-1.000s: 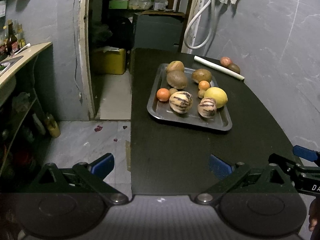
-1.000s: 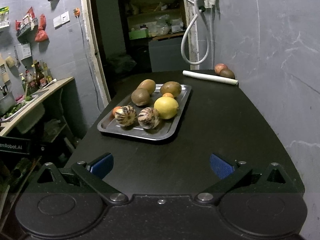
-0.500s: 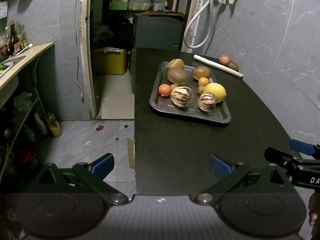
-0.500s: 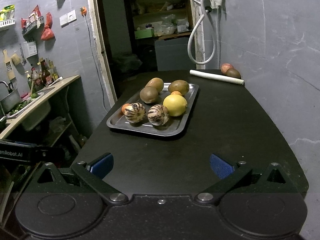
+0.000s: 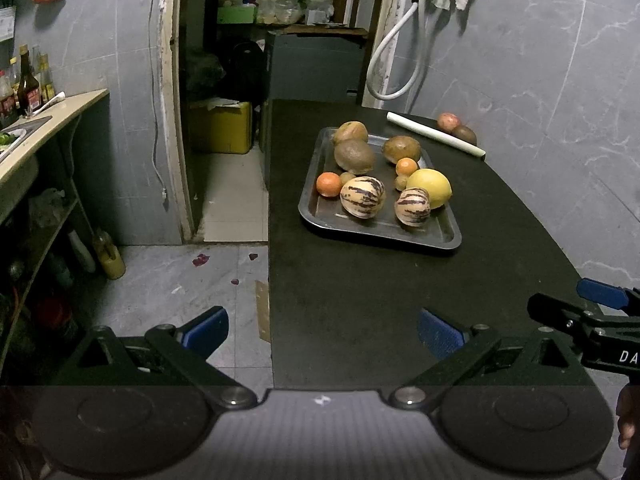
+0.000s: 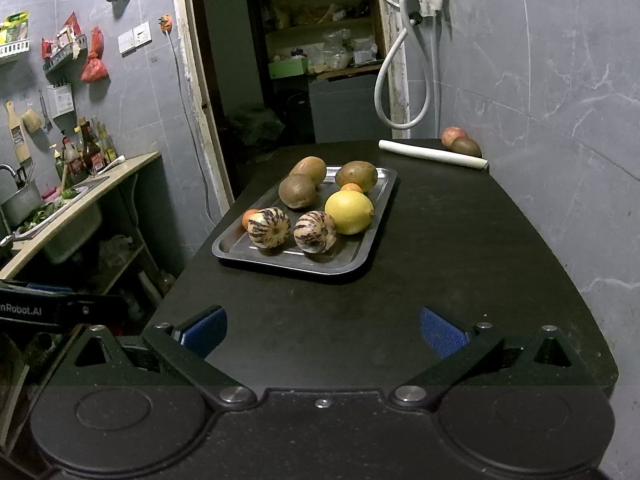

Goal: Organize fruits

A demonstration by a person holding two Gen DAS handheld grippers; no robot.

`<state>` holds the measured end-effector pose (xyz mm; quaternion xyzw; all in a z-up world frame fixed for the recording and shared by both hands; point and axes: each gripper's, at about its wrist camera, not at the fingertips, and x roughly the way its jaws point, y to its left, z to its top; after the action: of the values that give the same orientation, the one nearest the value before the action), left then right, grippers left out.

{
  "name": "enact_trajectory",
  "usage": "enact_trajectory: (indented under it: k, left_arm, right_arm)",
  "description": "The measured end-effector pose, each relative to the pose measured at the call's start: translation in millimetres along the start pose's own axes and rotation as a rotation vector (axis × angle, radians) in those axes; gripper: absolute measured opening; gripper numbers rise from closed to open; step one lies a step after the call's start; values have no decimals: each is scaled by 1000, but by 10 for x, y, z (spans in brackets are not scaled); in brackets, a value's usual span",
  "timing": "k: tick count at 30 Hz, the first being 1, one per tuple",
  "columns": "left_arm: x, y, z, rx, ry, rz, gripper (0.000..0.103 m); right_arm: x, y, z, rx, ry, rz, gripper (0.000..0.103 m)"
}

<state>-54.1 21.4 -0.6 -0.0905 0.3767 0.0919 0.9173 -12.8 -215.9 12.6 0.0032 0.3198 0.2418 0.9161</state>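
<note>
Fruits mostly sit on the dark metal tray (image 5: 448,240), two (image 6: 460,142) remain on the black surface (image 6: 460,240), both the left claw (image 5: 322,330) and right claw (image 6: 322,330) gaping wide, empty.

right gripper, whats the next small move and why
Probably ease the right gripper forward toward the near striped fruit on the tray. Both it and the left gripper are open, empty, and short of the tray.
</note>
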Motion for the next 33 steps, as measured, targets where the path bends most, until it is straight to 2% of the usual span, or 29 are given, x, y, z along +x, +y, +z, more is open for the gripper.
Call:
enact_trajectory:
  k: [33]
  left_arm:
    - [14,20,-18,-5,5,4,102]
  right_arm:
    - [13,8,3,-4,9,2,102]
